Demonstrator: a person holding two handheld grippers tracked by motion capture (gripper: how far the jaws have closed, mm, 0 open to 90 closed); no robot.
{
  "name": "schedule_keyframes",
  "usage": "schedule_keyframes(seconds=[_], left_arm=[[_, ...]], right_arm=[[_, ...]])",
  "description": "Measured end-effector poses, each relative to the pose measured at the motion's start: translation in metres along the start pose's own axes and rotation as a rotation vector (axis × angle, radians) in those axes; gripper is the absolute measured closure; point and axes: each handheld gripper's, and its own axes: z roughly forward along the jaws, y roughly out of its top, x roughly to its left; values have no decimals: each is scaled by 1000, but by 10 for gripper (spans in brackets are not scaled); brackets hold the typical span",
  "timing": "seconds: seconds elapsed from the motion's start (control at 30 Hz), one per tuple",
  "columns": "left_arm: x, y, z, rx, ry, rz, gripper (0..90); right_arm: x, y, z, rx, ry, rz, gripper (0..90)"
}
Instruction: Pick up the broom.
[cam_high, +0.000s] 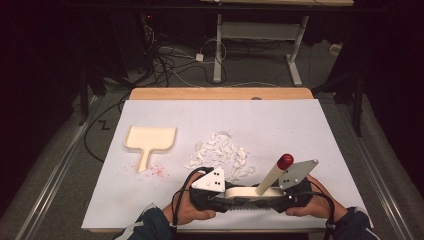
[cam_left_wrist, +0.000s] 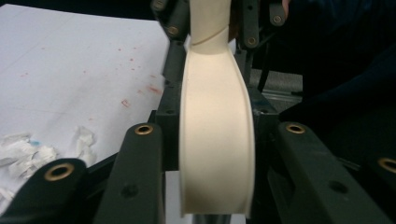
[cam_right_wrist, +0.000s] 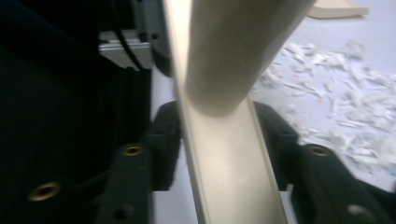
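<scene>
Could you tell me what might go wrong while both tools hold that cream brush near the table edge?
1. The brush is gripped at both ends by the left tool and right tool; uneven pulling could twist it loose.
2. A low sweep might scatter the paper scraps instead of gathering them.
3. The dustpan lies far left, so scraps may spill on the way.

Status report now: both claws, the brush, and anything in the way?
Left claw and right claw both shut on cream brush, red-tipped handle angled up. Paper scraps just beyond; dustpan far left, apart.
</scene>
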Motion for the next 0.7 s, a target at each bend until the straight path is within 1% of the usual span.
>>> schedule_keyframes(seconds=[0.03,0.07,0.1,0.13,0.17,0.2,0.23,0.27,0.3,0.33,0.37,0.43,0.47,0.5,0.53,0.57,0.6,0.63,0.67,0.7], left_arm=[[0,0,0,0,0,0,630],[2,-1,-1,6,-18,8,629],[2,-1,-1,6,-18,8,608],[3,-3,-2,13,28,13,570],[3,-3,-2,13,28,13,561],[4,-4,-5,5,74,16,542],[4,-4,-7,18,124,28,481],[4,-5,-11,27,161,31,411],[4,-7,-15,24,205,29,363],[4,-9,-20,30,258,31,300],[4,-12,-26,42,315,37,278],[3,-22,-38,60,424,54,211],[3,-22,-38,60,424,54,202],[4,-34,-53,48,486,20,198],[4,-34,-53,48,486,20,189],[4,-43,-62,55,532,8,189],[4,-49,-67,71,567,10,172],[5,-57,-74,85,611,8,170],[5,-65,-80,90,639,-19,170],[6,-74,-85,106,668,-38,170]], right_arm=[[0,0,0,0,0,0,614],[1,0,2,-3,18,-4,652],[2,0,2,1,19,-4,666],[3,0,3,7,10,4,675],[3,0,4,16,-3,0,675],[2,0,4,14,-14,-4,676],[2,0,3,18,-27,5,676],[1,0,2,19,-43,5,676],[1,0,0,23,-58,12,676],[0,0,-2,20,-78,12,677],[-1,0,-5,20,-103,29,677],[-4,0,-12,7,-152,48,676],[-6,0,-16,3,-184,66,676],[-7,0,-20,-9,-210,83,676],[-7,0,-20,-9,-210,83,676],[-9,-1,-24,-22,-225,107,676],[-11,-2,-29,-26,-251,129,676],[-12,-2,-31,-31,-269,134,676],[-14,-3,-35,-37,-289,150,675],[-17,-4,-39,-37,-303,166,675]])
